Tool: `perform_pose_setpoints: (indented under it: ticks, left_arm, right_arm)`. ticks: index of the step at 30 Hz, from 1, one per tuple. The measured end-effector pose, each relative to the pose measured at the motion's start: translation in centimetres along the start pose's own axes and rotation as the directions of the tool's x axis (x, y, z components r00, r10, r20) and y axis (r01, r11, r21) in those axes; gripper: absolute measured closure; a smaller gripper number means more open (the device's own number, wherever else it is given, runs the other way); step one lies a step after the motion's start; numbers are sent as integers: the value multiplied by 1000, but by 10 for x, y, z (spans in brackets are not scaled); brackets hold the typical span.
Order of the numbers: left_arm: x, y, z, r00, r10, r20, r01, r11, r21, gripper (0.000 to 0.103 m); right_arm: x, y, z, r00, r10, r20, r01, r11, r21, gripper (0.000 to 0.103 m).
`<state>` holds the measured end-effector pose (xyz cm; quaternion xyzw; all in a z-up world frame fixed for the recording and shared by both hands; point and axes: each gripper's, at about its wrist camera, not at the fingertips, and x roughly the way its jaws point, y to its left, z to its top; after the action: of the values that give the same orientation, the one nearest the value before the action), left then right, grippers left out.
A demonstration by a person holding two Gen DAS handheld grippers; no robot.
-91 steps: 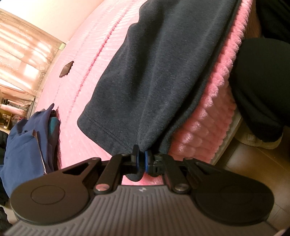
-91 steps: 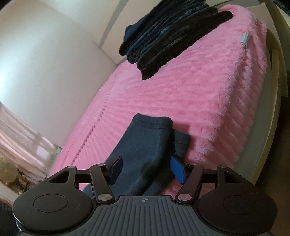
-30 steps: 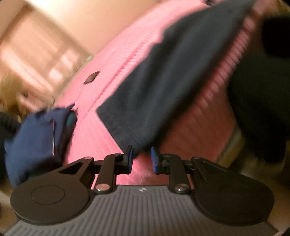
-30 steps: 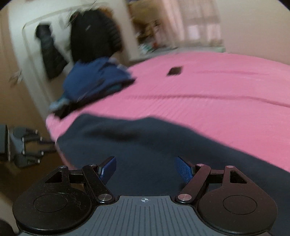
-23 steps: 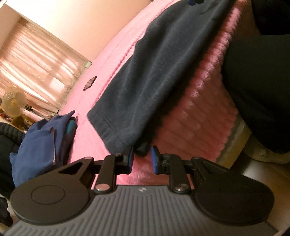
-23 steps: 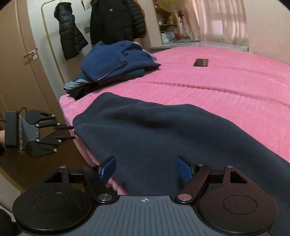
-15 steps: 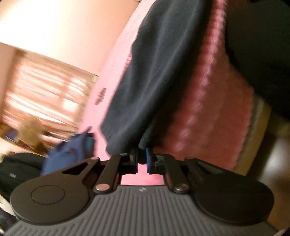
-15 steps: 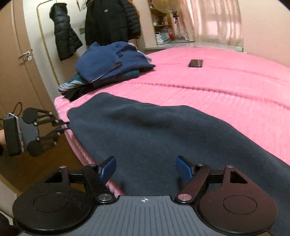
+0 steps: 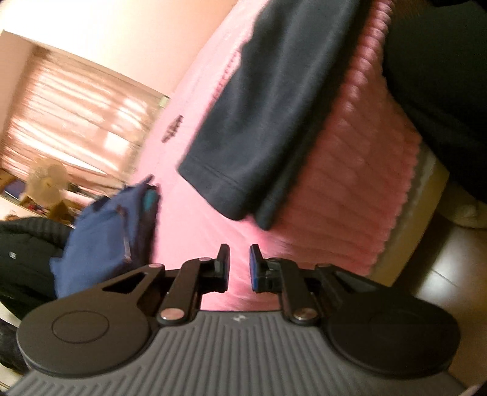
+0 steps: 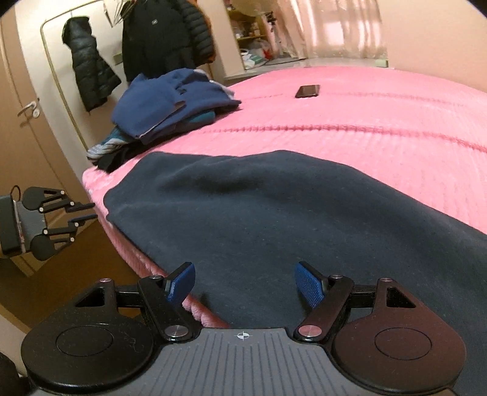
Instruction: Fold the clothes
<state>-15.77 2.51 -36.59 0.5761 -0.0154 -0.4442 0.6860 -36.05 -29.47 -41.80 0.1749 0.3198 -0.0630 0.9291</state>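
Both claws hold nothing: the left gripper point(image 9: 239, 268) is parted slightly just off the bed edge, the right gripper point(image 10: 245, 284) spread wide over the dark garment point(image 10: 274, 213) lying flat on the pink bedspread point(image 10: 380, 121).

Bed: a pink ribbed blanket point(image 10: 380, 128) is covering it, stretching ahead of the fingers
Floor: brown wood point(image 10: 54, 283) is showing below the bed's edge, left of the fingers
Walls: pale cream point(image 9: 127, 33), plain
Window: sheer curtains point(image 10: 334, 27) are glowing with daylight, far ahead and to the right
Door: a beige door with a lever handle point(image 10: 29, 108) is standing far left
Rack: two dark puffer jackets point(image 10: 164, 33) are hanging on it beside the door
Shelf: cluttered shelving point(image 10: 252, 45) is sitting beyond the bed
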Motion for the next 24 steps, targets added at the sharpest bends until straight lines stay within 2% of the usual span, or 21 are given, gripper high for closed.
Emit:
perform_pose_setpoints:
  ticks: [4, 5, 6, 7, 9, 11, 15, 19, 21, 23, 24]
  left_arm:
    - [11, 1, 20, 998, -5, 66, 1, 998, 65, 88]
    - [17, 0, 23, 997, -32, 66, 26, 996, 90, 88]
    - [23, 0, 25, 996, -74, 50, 69, 993, 92, 95]
    - [28, 1, 26, 992, -124, 28, 121, 989, 80, 103]
    - [28, 6, 27, 982, -187, 15, 186, 981, 59, 103]
    - [21, 13, 29, 970, -243, 7, 243, 969, 38, 103]
    - [6, 36, 38, 972, -233, 10, 233, 971, -49, 103]
    - [16, 63, 79, 967, -245, 63, 253, 951, -177, 95]
    - [25, 75, 104, 961, -260, 97, 276, 929, -245, 82]
    - [41, 85, 133, 942, -306, 134, 334, 884, -328, 80]
    - [50, 89, 147, 927, -339, 159, 375, 852, -366, 79]
  right_arm:
    - [-7, -6, 12, 1000, -1, 13, 1, 1000, -7, 27]
    - [-9, -7, 18, 1000, 0, 17, 0, 1000, -16, 27]
    - [-10, -10, 25, 1000, 2, 20, -1, 1000, -26, 27]
    - [-11, -14, 34, 1000, 6, 21, -5, 999, -39, 27]
    - [-11, -23, 53, 1000, 18, 16, -17, 998, -57, 27]
    - [-4, -40, 77, 998, 61, -28, -62, 997, -51, 27]
    - [22, -79, 113, 992, 105, -76, -106, 994, -22, 27]
    - [58, -118, 126, 958, 211, -192, -193, 975, 108, 27]
    - [63, -122, 124, 950, 223, -217, -206, 974, 97, 28]
    - [52, -116, 118, 951, 241, -193, -237, 970, 46, 66]
    - [45, -113, 114, 954, 242, -177, -243, 970, 19, 87]
